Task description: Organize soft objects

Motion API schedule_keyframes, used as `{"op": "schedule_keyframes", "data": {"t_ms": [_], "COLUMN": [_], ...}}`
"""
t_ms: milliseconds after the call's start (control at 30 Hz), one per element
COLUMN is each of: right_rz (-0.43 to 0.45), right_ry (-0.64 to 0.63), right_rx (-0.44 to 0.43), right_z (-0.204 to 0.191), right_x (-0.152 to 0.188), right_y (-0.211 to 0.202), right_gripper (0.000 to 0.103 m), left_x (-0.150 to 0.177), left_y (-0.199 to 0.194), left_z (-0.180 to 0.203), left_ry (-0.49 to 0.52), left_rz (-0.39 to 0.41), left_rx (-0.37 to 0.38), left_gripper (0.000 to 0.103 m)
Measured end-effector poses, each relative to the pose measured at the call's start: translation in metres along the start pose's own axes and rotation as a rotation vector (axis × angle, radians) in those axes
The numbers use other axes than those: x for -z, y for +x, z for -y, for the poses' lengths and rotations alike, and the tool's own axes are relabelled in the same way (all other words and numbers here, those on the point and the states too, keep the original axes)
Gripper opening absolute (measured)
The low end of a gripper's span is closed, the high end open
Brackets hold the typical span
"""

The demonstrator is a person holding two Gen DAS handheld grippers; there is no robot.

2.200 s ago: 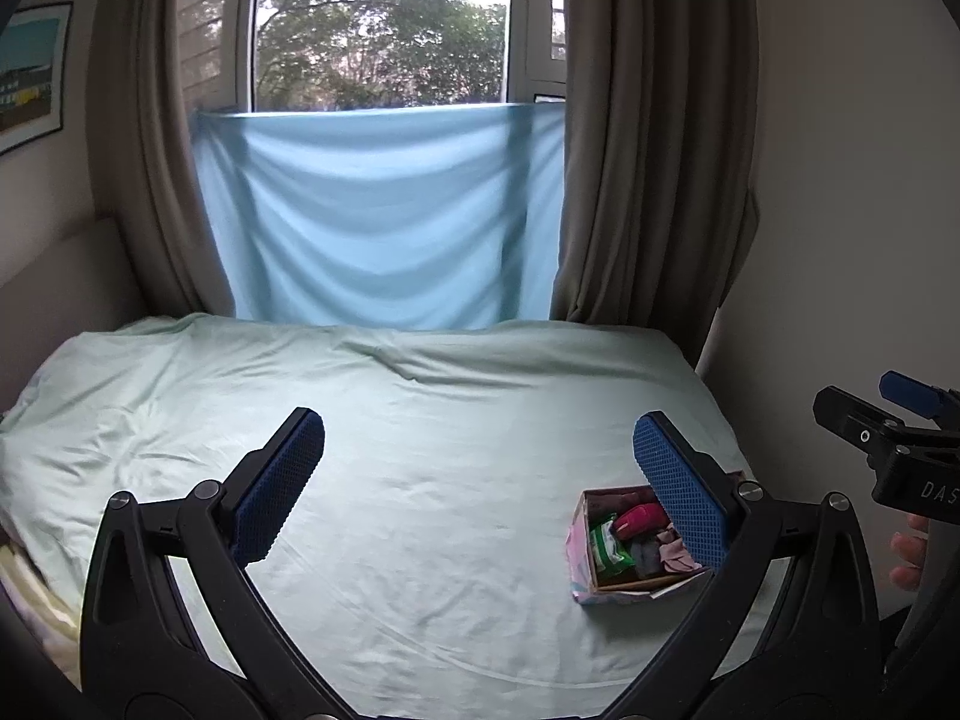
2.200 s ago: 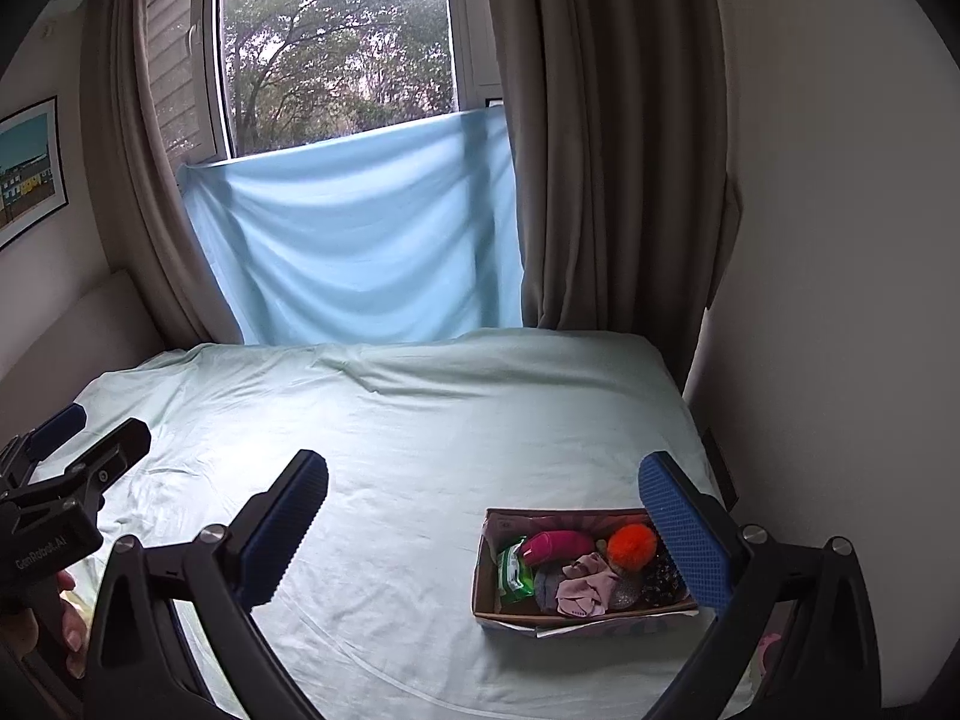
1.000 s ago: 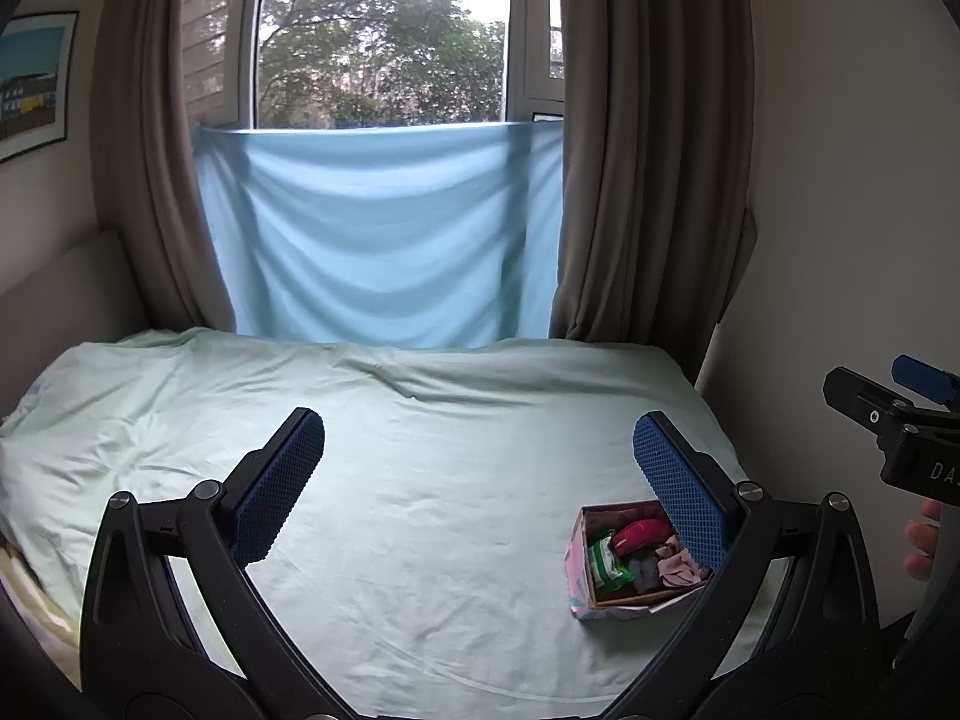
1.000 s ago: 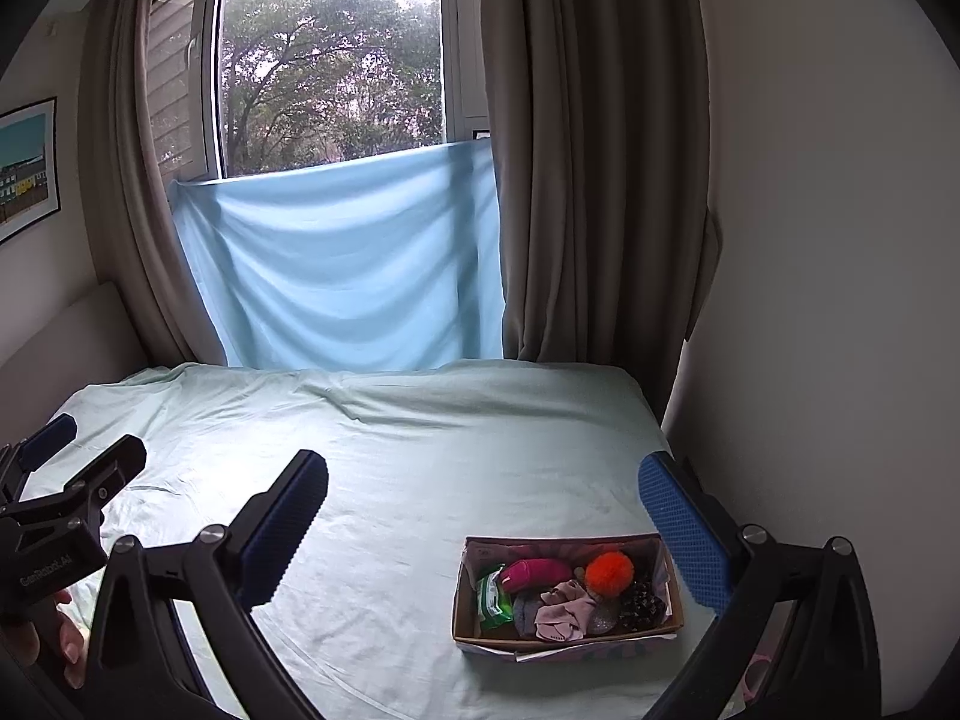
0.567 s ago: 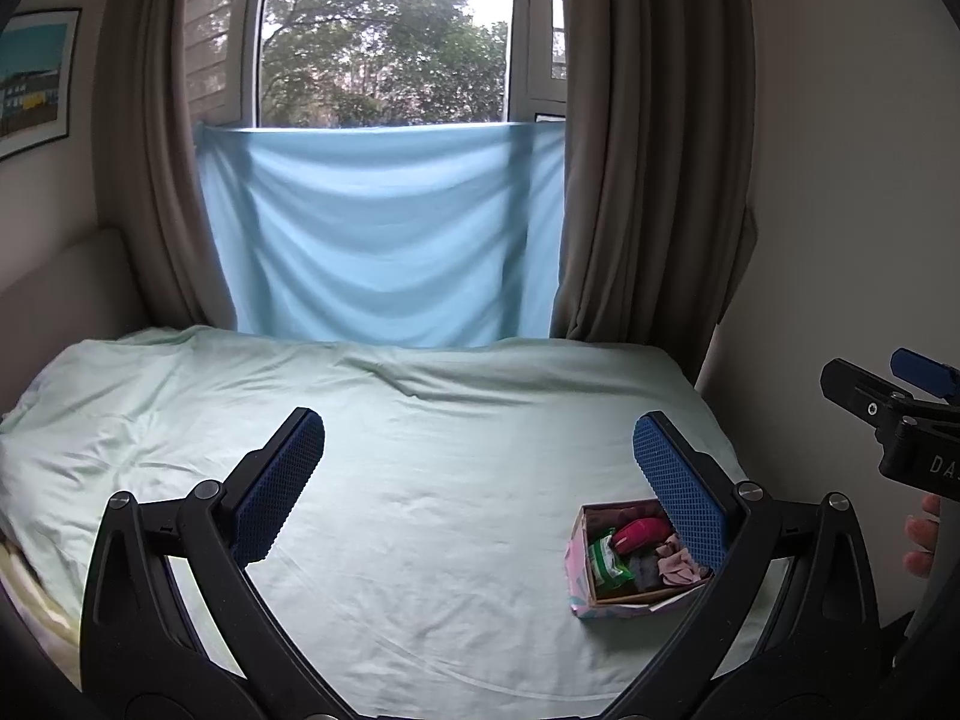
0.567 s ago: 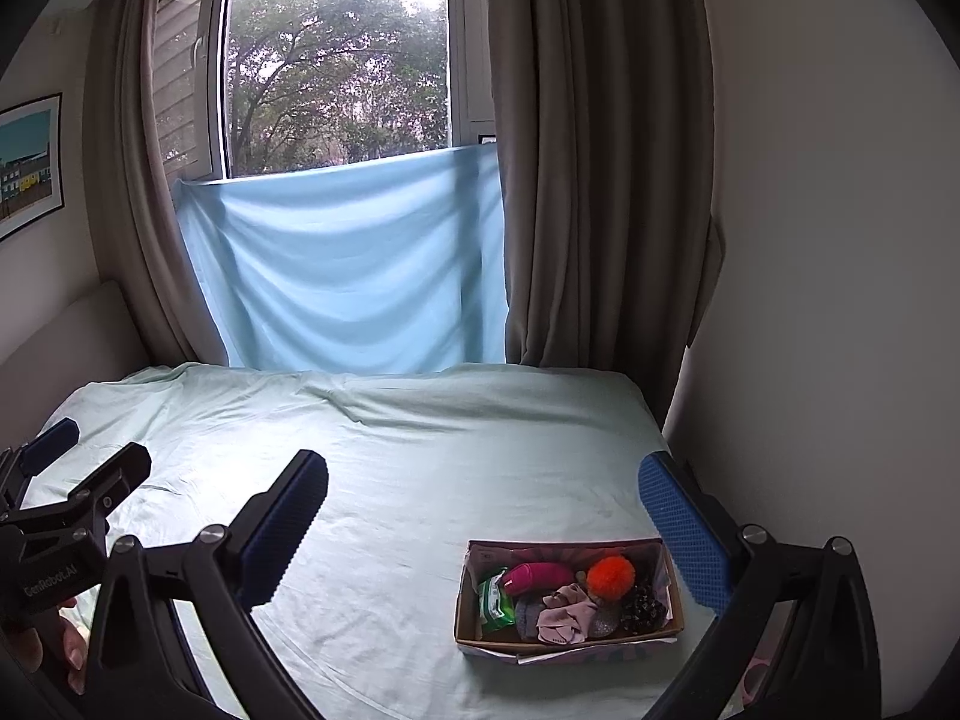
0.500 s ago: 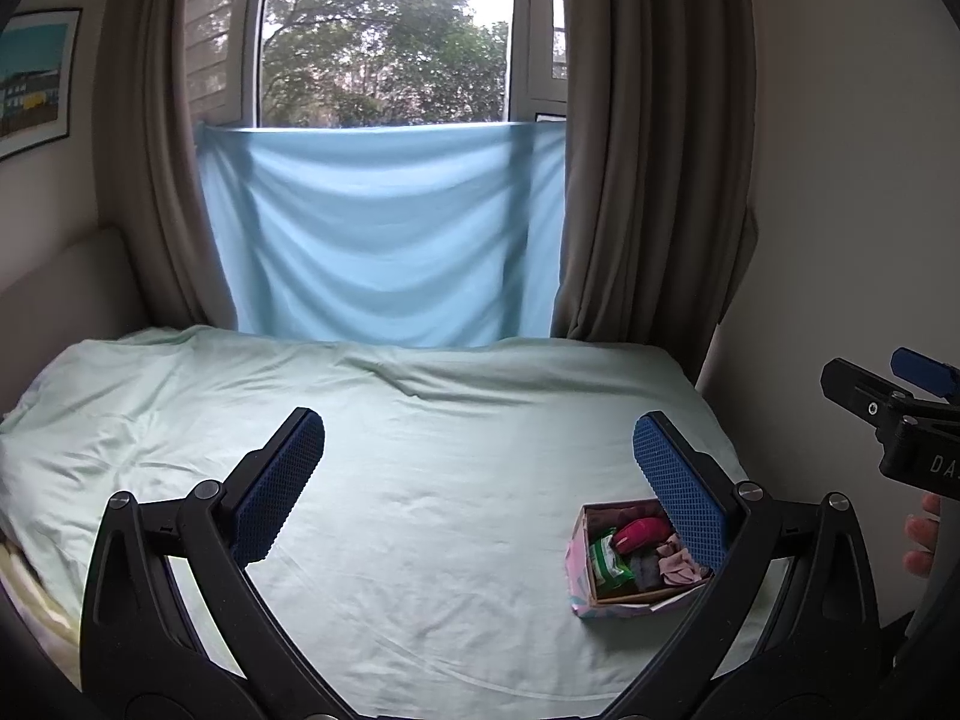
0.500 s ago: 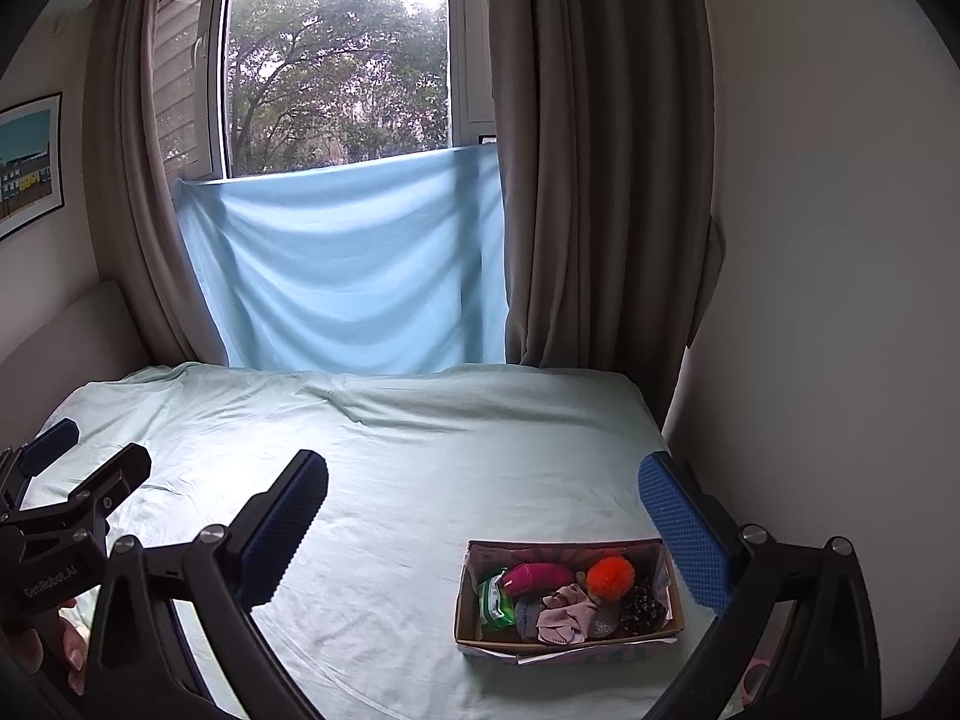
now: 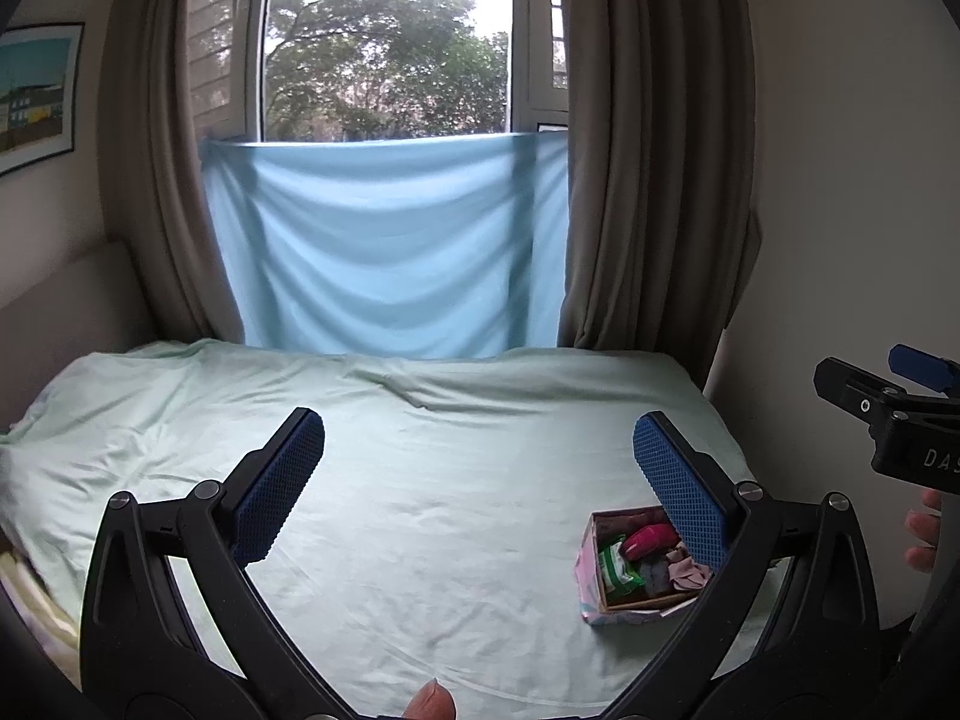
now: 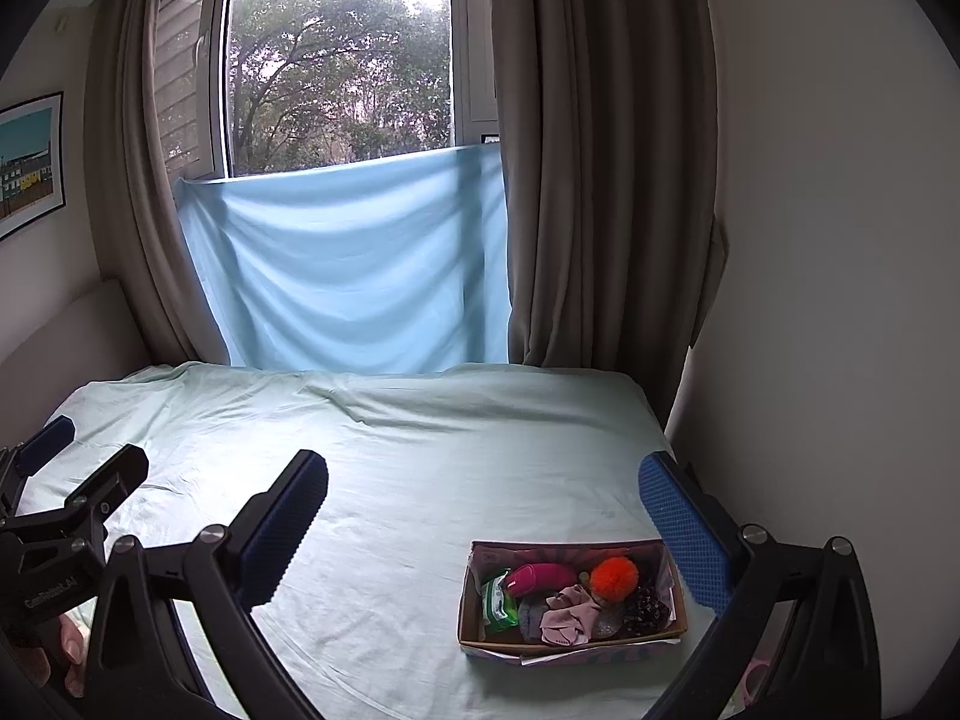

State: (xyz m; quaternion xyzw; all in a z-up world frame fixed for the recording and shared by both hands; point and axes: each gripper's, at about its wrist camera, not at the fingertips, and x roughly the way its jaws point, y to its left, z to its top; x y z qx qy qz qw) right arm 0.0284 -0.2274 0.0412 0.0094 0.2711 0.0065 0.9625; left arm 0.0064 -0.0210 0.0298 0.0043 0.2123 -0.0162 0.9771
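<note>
A small cardboard box (image 10: 474, 612) (image 9: 591, 576) sits on the pale green bed near its right front corner. It holds a green packet (image 10: 498, 600), a magenta roll (image 10: 540, 576), an orange pompom (image 10: 613, 577), a pink cloth (image 10: 567, 615) and a dark scrunchie (image 10: 648, 603). My right gripper (image 10: 483, 516) hangs open above the bed, the box low between its fingers. My left gripper (image 9: 480, 480) is open and empty too, further left; its right finger (image 9: 681, 489) hides part of the box. Each gripper shows at the other view's edge.
The bed sheet (image 10: 420, 450) spreads wide and bare to the left and far side. A light blue cloth (image 10: 354, 276) hangs over the window between brown curtains (image 10: 600, 180). A white wall (image 10: 810, 300) runs close along the bed's right side.
Both views have risen and drawn back slightly over the last two seconds; in the last half second nothing visibly moved. The box and its contents lie as before.
</note>
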Motion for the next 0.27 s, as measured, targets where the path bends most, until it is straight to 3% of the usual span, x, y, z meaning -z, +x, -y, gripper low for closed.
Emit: {"op": "schedule_keyframes", "data": {"t_ms": [267], "right_rz": [-0.024], "right_ry": [0.002], "right_rx": [-0.003], "right_z": [-0.006], "right_x": [-0.002], "right_y": [0.012], "right_gripper": [0.103], "left_x": [0.002], "left_y": [0.012], "left_z": [-0.006], "left_ry": [-0.005], "left_rz": [-0.018], "left_rx": [-0.004], "left_gripper": [0.103]}}
